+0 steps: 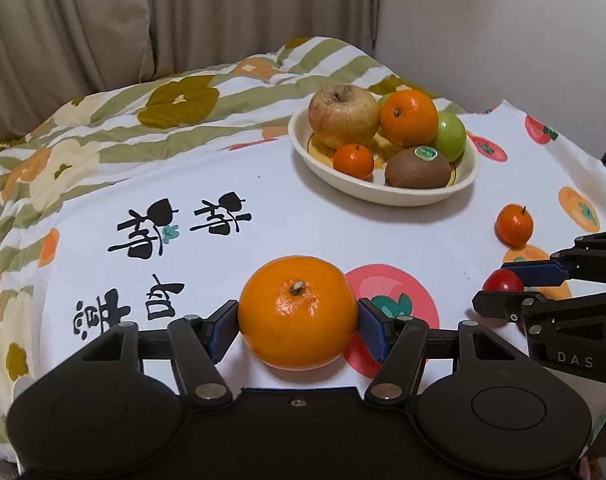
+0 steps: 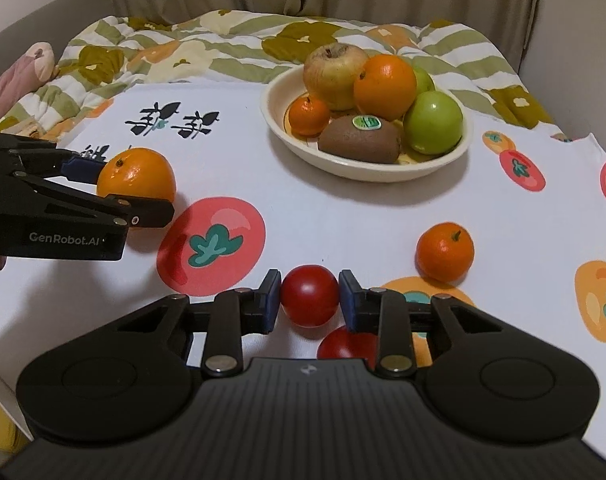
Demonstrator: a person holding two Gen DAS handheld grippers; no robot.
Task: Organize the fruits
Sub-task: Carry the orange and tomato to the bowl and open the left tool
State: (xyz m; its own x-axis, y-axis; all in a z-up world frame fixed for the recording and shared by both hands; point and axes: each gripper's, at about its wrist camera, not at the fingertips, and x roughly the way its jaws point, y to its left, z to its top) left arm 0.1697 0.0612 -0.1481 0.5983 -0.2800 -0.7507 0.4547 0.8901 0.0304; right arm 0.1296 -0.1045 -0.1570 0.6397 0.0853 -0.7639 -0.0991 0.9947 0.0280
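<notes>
My left gripper (image 1: 298, 322) is shut on a large orange (image 1: 297, 312), low over the white cloth; it also shows in the right wrist view (image 2: 137, 176). My right gripper (image 2: 309, 296) is shut on a small red tomato (image 2: 309, 295), seen also in the left wrist view (image 1: 503, 280). A second red fruit (image 2: 345, 342) lies just under the right gripper. A small mandarin (image 2: 445, 252) lies loose on the cloth to the right. A cream bowl (image 2: 343, 170) at the back holds an apple (image 2: 333, 74), an orange (image 2: 385, 86), a green apple (image 2: 433, 122), a kiwi (image 2: 361, 140) and a small mandarin (image 2: 309, 115).
A white cloth (image 2: 343, 220) printed with fruit and black characters covers the surface. A floral quilt (image 2: 223, 46) lies bunched behind it. Curtains hang at the back. A pink object (image 2: 19, 76) lies at the far left. The cloth's edge drops off at the right.
</notes>
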